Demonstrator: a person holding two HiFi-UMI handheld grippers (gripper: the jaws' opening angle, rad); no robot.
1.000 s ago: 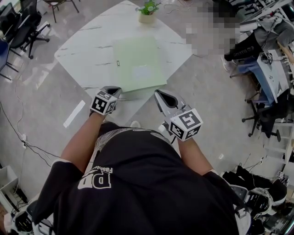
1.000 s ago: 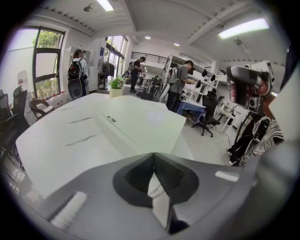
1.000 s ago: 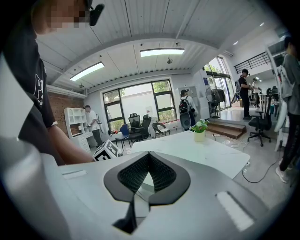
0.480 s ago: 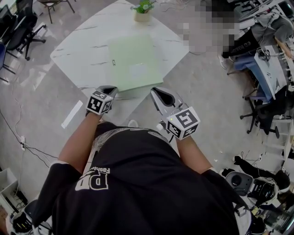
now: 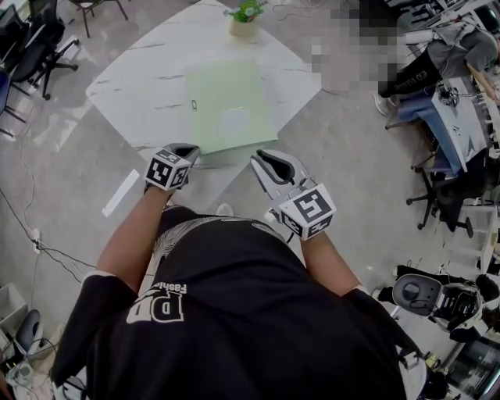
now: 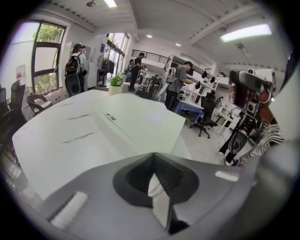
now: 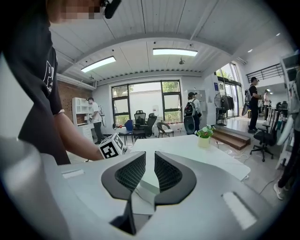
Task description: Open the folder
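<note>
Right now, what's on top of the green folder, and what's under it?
Nothing rests on the folder, only its pale label. It lies flat and shut on the white table; its contents and anything beneath are covered.

The folder [image 5: 229,107] lies on the table [image 5: 148,78], plant [image 5: 243,19] behind it.

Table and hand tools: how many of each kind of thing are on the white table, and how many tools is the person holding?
Green folder: 1
Potted plant: 1
Hand-held grippers: 2 (left gripper, right gripper)
Total: 4
</note>
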